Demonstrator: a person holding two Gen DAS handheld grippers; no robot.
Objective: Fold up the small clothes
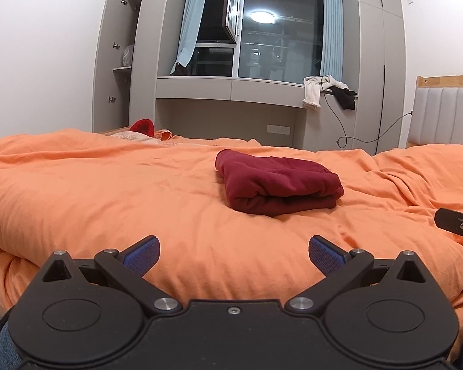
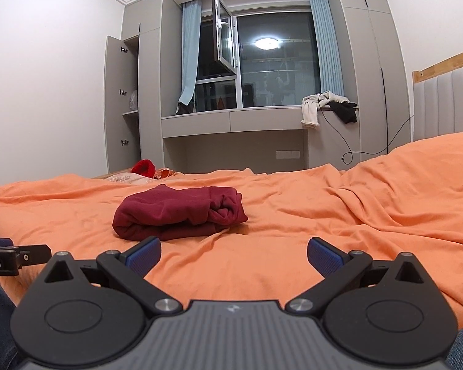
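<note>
Both tongs spread wide and empty: left tongs (image 1: 234,254) and right tongs (image 2: 234,254) hover low over the near edge of the bed (image 1: 108,191). Maroon garment (image 1: 277,185) sits mid-bed as a compact folded stack, well clear of both. Fold looks finished; nothing else visibly queued nearby.

- A dark red garment (image 1: 277,185) (image 2: 179,212) lies folded into a thick, compact bundle of several layers.
- It rests flat on the orange bed cover (image 1: 108,191) (image 2: 293,231), near the bed's middle.
- One end is smoothly rounded; the other shows bunched, stacked edges.
</note>
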